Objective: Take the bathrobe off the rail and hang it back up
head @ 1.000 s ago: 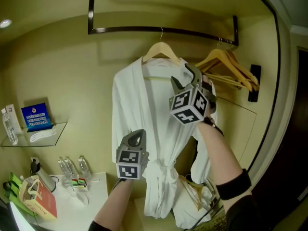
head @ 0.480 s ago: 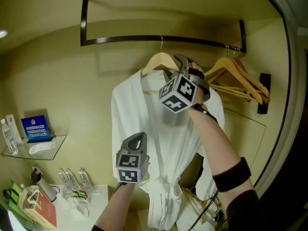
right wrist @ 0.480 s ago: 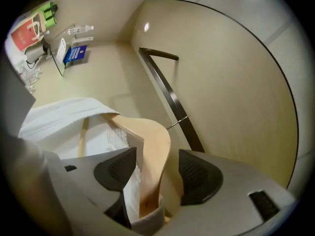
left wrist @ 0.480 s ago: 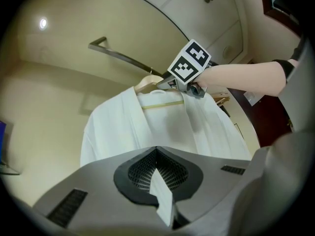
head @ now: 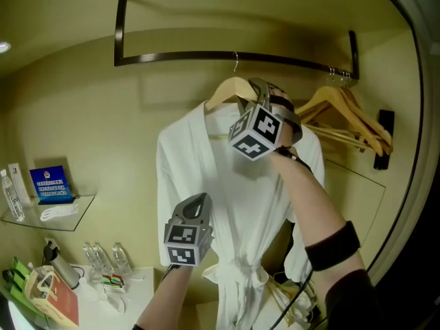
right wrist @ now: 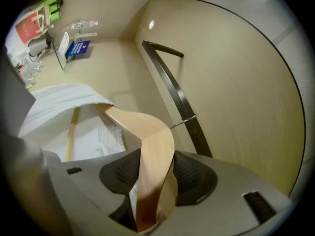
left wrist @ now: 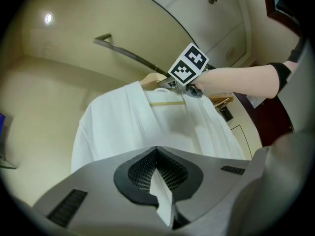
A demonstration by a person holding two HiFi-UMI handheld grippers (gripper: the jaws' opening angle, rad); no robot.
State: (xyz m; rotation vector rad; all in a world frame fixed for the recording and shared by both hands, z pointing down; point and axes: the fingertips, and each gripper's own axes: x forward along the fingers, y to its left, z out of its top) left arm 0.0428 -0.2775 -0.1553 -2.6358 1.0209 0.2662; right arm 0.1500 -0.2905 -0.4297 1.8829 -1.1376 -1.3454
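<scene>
The white cloth bathrobe (head: 227, 198) is draped on a light wooden hanger (head: 223, 90), which is hooked over the dark metal rail (head: 179, 57) at the upper centre. The hanger's shoulder is clamped by the right tongs (right wrist: 153, 181) (their jaws have just been closing). A fold of the robe is pinched in the closed left tongs (left wrist: 158, 178) at the lower centre.

White cloth bathrobe (head: 237, 205), smooth wooden hanger (head: 228, 88), metal rail (head: 192, 59)
</scene>
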